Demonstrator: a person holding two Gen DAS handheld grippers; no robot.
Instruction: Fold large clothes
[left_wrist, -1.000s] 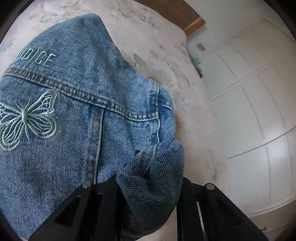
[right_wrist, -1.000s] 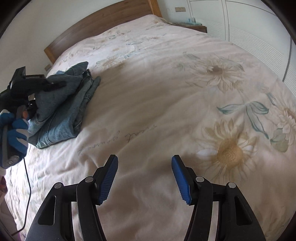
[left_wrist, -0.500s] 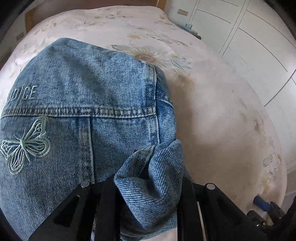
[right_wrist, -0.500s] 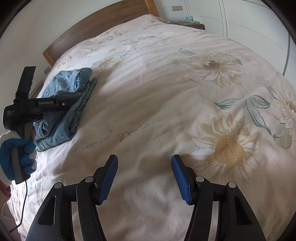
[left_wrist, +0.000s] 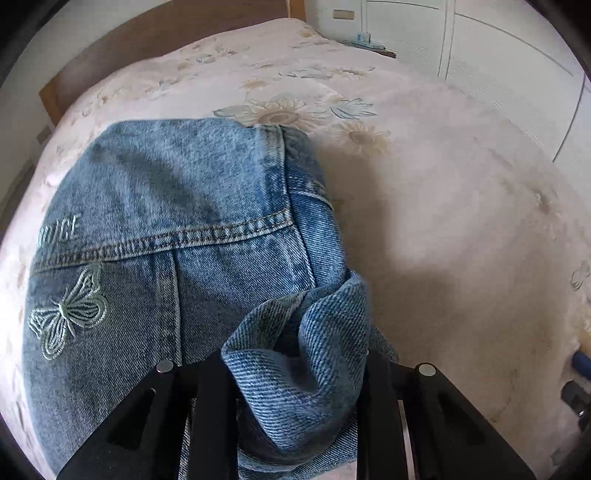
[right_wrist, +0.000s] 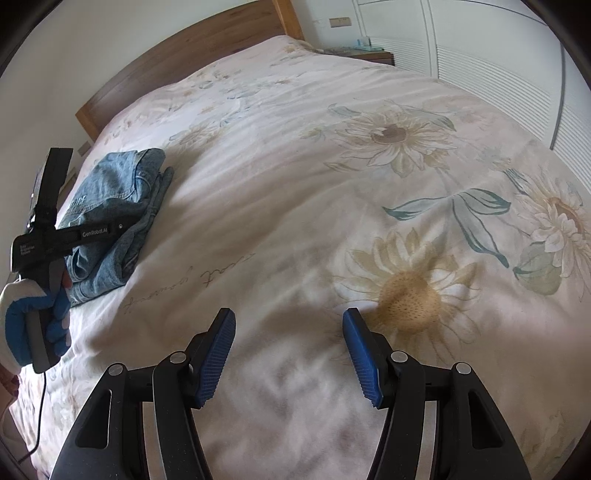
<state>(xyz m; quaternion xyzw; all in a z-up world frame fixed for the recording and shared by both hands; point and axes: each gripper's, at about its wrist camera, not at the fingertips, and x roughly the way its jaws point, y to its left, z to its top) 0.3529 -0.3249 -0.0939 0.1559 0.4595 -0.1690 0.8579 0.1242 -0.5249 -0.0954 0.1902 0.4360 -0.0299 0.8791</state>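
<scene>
A folded blue denim jacket (left_wrist: 177, 229) with an embroidered butterfly and pale lettering lies on the bed's left side; it also shows in the right wrist view (right_wrist: 110, 206). My left gripper (left_wrist: 295, 373) is shut on a bunched fold of the jacket's near edge, and the denim hides its pads. In the right wrist view the left gripper (right_wrist: 92, 232) sits low over the jacket, held by a gloved hand. My right gripper (right_wrist: 290, 354) is open and empty, hovering over the bedspread well to the right of the jacket.
The bed has a pale bedspread (right_wrist: 332, 184) printed with sunflowers and a wooden headboard (right_wrist: 192, 48) at the back. White wardrobe doors (right_wrist: 480, 62) line the right side, with a small nightstand (right_wrist: 362, 51) by the bed. A cable (right_wrist: 40, 406) hangs from the left gripper.
The left gripper swung with the jacket, so the garment now lies lower and flatter on the bed with its far edge toward the headboard. The right gripper stayed open and nearly still.
</scene>
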